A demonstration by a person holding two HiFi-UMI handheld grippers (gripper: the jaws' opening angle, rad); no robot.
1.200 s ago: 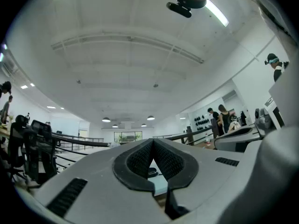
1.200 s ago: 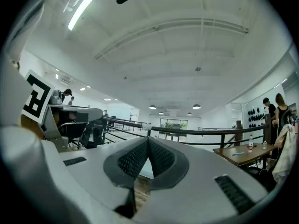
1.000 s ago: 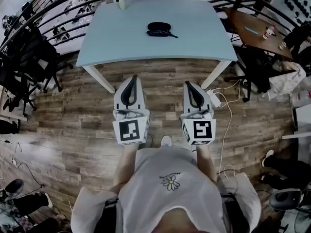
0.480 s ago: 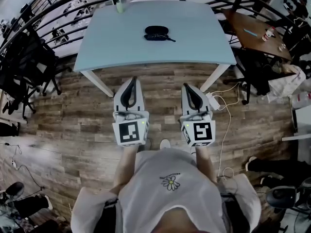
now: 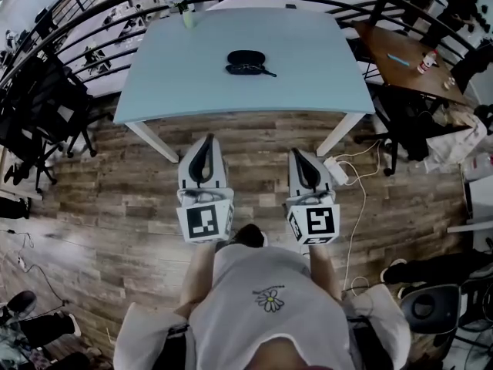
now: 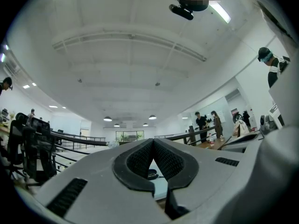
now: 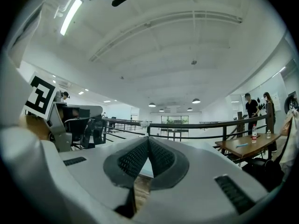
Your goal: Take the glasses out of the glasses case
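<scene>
Head view: two grippers, the left gripper (image 5: 206, 141) and the right gripper (image 5: 296, 155), are held side by side over the wood floor (image 5: 115, 199), just short of the near edge of one pale blue table (image 5: 308, 75), and both point toward it. Each carries one marker cube at its rear. One dark glasses case (image 5: 246, 57) lies near the middle of the table, well apart from both grippers. A thin dark piece juts out at its near right side, and it cannot be told here whether the glasses are inside the case or beside it. A curved dark railing (image 5: 100, 14) runs behind the table, one brown table (image 5: 400, 60) stands to the right, and dark chairs (image 5: 38, 106) stand to the left. One white cable (image 5: 356, 199) trails across the floor by the right table leg. Left gripper view: the jaws meet at the tips and grip nothing. The case shows small and dark through the gap beneath them, on the pale tabletop. Two people (image 6: 209, 125) stand far off at the right under a white ceiling with round lamps. Right gripper view: the jaws are likewise closed and empty. Wood floor and the pale table edge show through the gap below, with the railing and the brown table beyond.
</scene>
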